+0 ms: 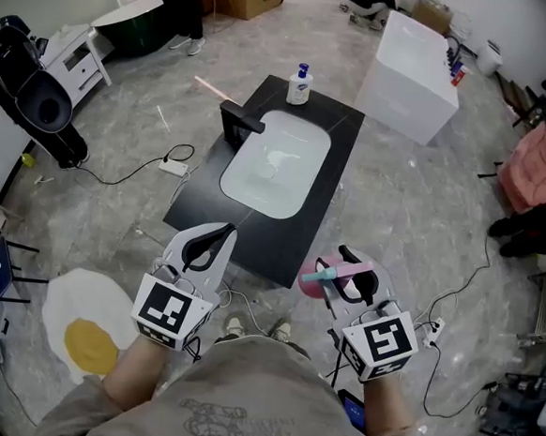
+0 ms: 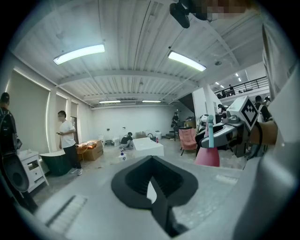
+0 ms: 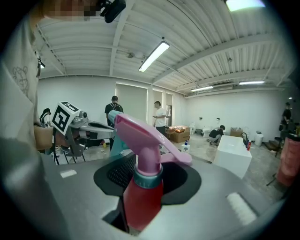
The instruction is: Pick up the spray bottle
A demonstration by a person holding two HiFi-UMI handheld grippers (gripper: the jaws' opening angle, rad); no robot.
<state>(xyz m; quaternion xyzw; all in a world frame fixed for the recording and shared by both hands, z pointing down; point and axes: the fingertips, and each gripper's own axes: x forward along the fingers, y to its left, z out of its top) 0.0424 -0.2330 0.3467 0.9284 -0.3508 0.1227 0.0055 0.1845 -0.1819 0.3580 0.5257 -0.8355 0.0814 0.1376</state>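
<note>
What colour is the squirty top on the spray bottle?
Pink. The spray bottle shows best in the right gripper view.

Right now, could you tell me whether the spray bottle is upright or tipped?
Upright: the spray bottle stands in the right gripper, pink trigger head above its red body.

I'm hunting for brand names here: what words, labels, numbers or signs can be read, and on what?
No readable words anywhere.
Left marker cube and right marker cube: black-and-white square patterns, no letters.
Pump bottle: blue label, too small to read.
Spray bottle: no label showing.
Shirt print: too faint to read.
</note>
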